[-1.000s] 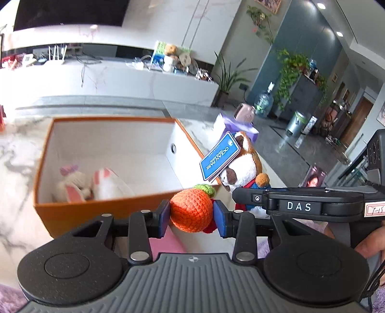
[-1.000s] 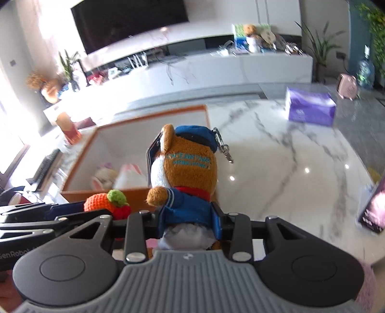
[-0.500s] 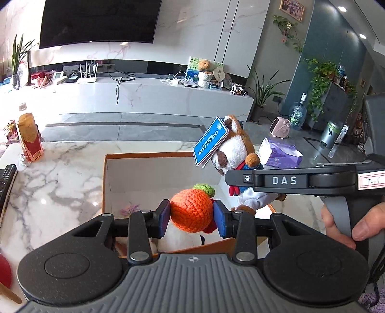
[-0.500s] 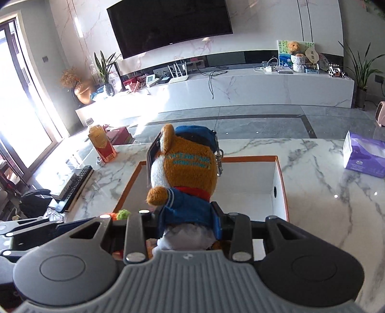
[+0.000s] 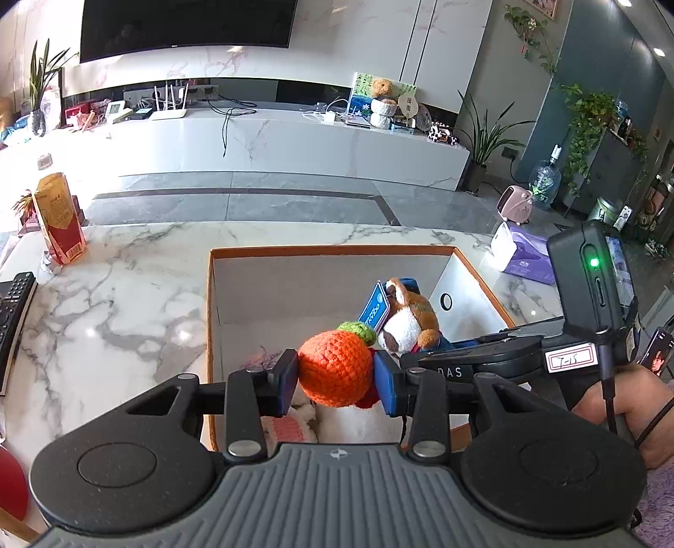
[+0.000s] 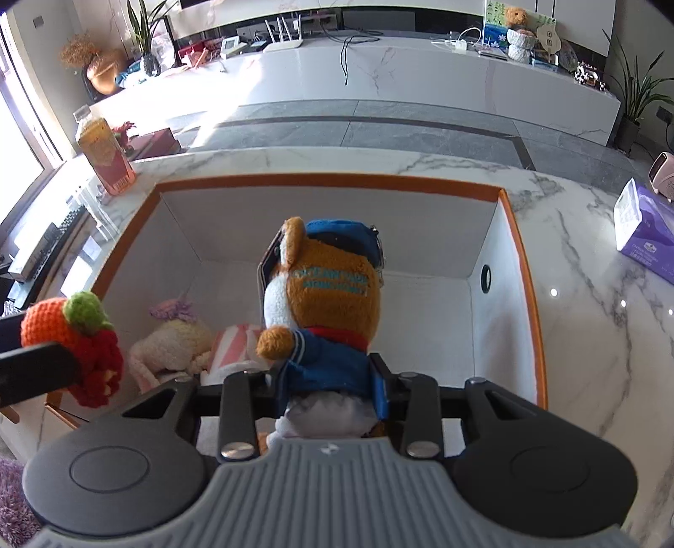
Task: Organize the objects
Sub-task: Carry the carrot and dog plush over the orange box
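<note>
Marble bench, orange box. My left tongs grip crochet orange; right tongs grip plush bear. Both hang above box's open interior.

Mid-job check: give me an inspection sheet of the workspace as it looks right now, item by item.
Surface: white marble table, veined and glossy.
Job's things: orange-rimmed box open, with a cream crochet toy and a pink striped toy lying inside; crochet orange and sailor plush both held above the box.
Clutter: purple tissue pack, red and gold carton, remote control at the table edge.
Grippers: left gripper shut on the crochet orange; right gripper shut on the sailor plush.
Cables: black cord down the right gripper's handle.
Surroundings: wall TV, white console, potted plants, pink heater.
</note>
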Available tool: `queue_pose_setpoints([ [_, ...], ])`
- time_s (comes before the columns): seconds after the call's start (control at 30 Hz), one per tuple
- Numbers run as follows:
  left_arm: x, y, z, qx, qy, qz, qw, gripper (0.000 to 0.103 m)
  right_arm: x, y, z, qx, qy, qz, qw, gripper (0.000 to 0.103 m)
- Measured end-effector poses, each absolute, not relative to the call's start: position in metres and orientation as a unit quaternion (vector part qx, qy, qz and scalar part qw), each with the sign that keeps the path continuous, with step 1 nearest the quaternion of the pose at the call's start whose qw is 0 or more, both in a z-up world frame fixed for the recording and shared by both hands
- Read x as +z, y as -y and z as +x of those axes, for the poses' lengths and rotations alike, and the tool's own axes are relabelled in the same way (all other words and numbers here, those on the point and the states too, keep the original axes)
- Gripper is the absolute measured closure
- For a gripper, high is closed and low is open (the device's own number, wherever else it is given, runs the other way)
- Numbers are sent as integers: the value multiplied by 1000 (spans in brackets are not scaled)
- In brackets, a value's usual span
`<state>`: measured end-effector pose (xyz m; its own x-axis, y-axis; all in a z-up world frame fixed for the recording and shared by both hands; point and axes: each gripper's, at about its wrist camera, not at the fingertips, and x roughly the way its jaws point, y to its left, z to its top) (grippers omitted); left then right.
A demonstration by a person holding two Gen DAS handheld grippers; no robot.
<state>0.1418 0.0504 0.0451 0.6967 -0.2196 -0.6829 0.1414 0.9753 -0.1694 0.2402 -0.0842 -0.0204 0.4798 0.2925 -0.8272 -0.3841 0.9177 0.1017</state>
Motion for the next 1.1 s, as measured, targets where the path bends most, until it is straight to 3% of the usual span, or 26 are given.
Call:
queue_pose_setpoints([
  [0.47, 35, -63, 156, -94, -393, -63, 912, 58, -59, 96, 265, 201, -560, 27, 803, 64],
  [0.83, 29, -60, 162, -104, -403, -63, 907, 58, -77, 87, 267, 197, -619, -7, 760, 64],
  [1.1, 29, -59, 162, -106, -405, -55, 906, 58, -66, 86, 261, 197, -612, -37, 765, 53],
])
